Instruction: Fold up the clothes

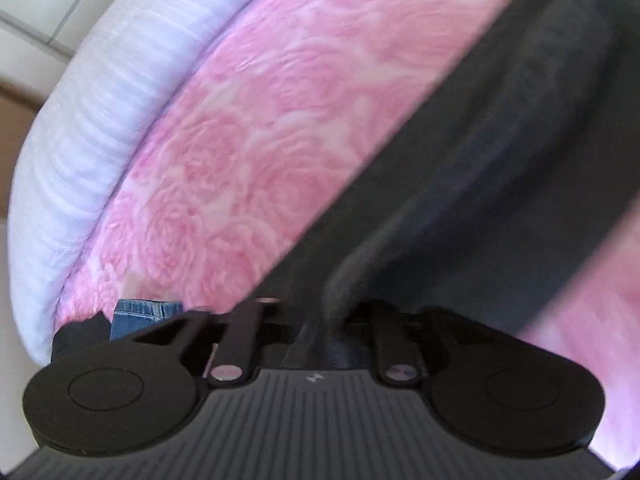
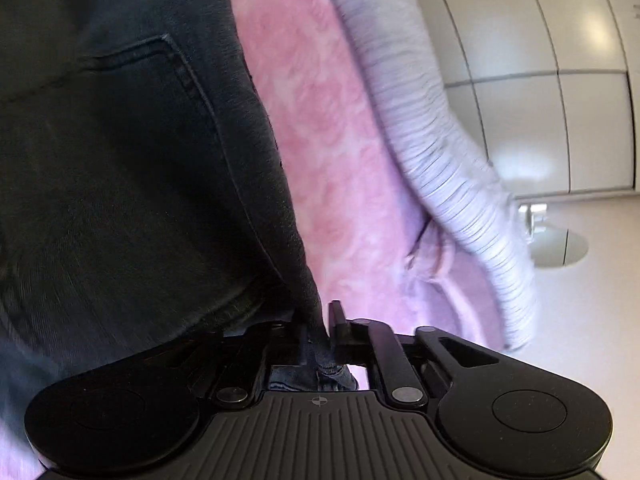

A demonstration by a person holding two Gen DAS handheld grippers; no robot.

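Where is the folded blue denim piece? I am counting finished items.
In the left wrist view, folded blue denim piece sits low left on the pink rose-patterned blanket.

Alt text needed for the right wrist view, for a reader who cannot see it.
The right gripper is shut on the edge of dark jeans, whose back pocket shows at upper left. The jeans lie over a pink floral blanket; a white ribbed cover runs along the blanket's far side.

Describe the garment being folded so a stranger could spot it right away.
Find the pink rose-patterned blanket edged by a white ribbed cover. Across it lie dark grey jeans, pinched by both tools. They alone are dark, with a stitched back pocket.
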